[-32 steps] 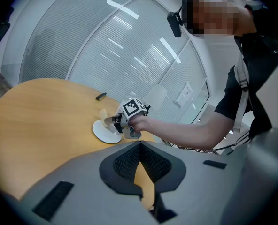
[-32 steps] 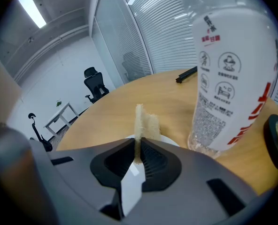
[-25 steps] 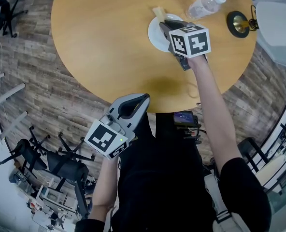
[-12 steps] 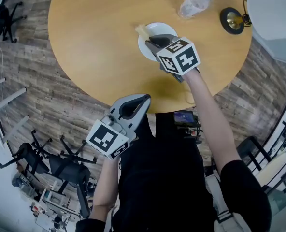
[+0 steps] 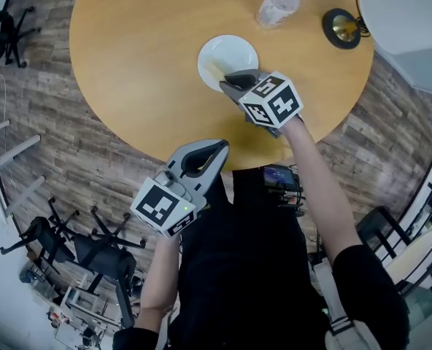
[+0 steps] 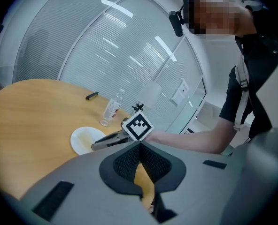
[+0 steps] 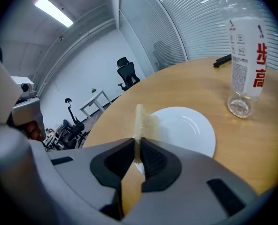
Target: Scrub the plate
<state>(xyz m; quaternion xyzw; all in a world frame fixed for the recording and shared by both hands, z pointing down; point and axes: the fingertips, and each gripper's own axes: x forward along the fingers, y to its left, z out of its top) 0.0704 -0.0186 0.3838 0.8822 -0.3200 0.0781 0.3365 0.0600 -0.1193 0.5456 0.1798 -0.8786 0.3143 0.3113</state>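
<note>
While the right tool (image 5: 229,84) is pinching a thin yellowish sponge (image 7: 139,118) over the white plate (image 5: 236,48), which is sitting upper centre on the table (image 5: 136,57), the left tool (image 5: 210,152) is hanging mid-frame off the table, jaws together, empty.

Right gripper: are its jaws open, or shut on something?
Shut: the right gripper pinches a thin yellowish sponge upright between its jaws, near the white plate.

Office: glass partitions (image 6: 106,50), swivel chair (image 7: 128,76), round table (image 5: 143,49).
</note>
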